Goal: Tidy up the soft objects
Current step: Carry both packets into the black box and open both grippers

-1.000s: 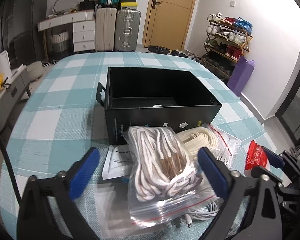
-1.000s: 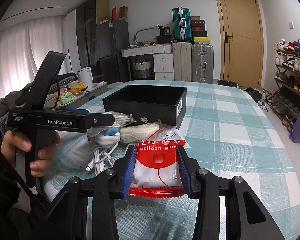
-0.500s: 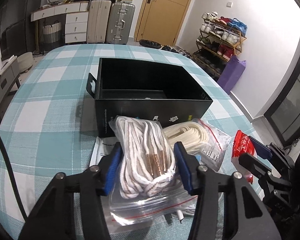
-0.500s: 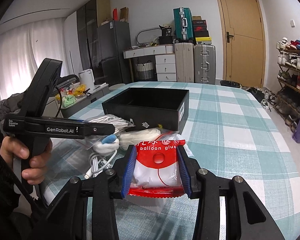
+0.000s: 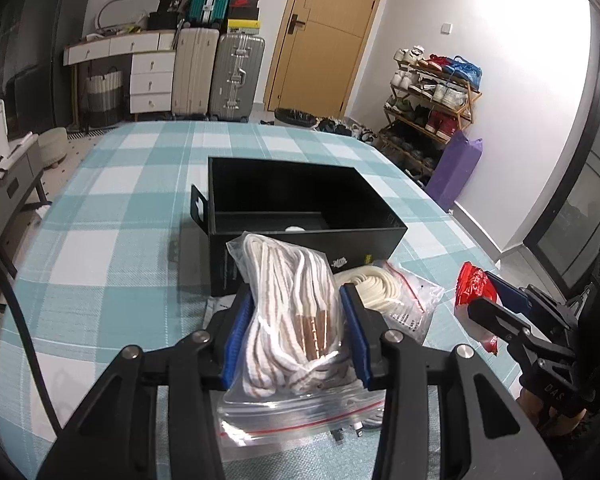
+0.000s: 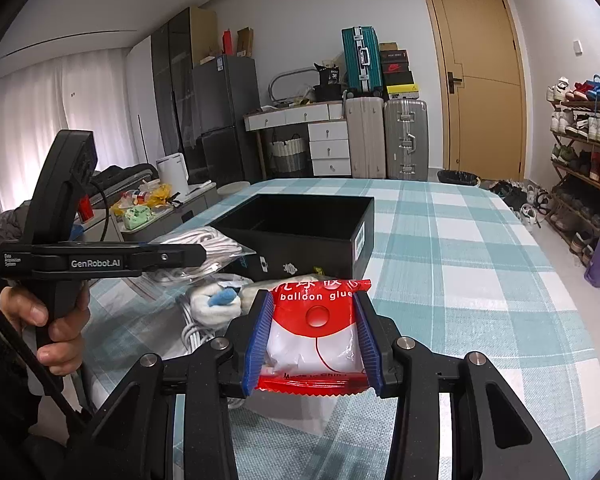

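Note:
My left gripper [image 5: 296,332] is shut on a clear zip bag of white striped rope [image 5: 292,304] and holds it above the table, just in front of the open black box [image 5: 300,208]. My right gripper [image 6: 314,332] is shut on a red and white balloon glue packet [image 6: 314,340], held above the table to the right of the box [image 6: 300,232]. The left gripper [image 6: 172,258] and its rope bag [image 6: 208,242] show at the left in the right wrist view. The right gripper with the packet [image 5: 474,286] shows at the right in the left wrist view.
A second zip bag of cream rope [image 5: 384,292] lies by the box's front right corner. White cables and a white soft piece with a blue tip [image 6: 216,304] lie on the teal checked tablecloth [image 6: 460,248]. A small white item [image 5: 294,229] lies inside the box.
My left gripper closed on the rope bag and has lifted it off the table toward the box. My right gripper keeps holding the glue packet, nearly still.

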The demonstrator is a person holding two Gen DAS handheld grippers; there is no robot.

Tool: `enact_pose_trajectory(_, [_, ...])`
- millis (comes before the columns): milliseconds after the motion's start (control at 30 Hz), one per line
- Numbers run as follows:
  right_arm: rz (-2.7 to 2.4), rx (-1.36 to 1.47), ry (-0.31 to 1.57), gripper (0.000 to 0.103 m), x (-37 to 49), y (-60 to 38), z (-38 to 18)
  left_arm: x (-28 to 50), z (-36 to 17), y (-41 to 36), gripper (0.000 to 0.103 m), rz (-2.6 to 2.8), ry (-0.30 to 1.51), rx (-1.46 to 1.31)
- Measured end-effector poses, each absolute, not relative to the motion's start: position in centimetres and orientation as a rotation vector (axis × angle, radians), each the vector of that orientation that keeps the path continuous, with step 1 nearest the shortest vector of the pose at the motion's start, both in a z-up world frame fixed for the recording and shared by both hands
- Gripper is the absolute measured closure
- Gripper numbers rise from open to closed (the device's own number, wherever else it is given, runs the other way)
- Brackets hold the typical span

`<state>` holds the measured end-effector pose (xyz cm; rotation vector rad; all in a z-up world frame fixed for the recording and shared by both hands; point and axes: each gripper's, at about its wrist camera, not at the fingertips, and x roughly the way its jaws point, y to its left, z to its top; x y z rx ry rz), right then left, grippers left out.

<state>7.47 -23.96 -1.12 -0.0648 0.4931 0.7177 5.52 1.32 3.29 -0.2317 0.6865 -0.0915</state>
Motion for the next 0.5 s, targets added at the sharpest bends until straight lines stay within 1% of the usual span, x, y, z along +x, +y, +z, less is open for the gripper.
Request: enact_pose_trajectory(500, [0.767, -0.049, 0.448, 0.062, 9.5, -22.5, 1.6, 5.4, 5.6, 3.1, 0.061, -0.041, 0.611, -0.219])
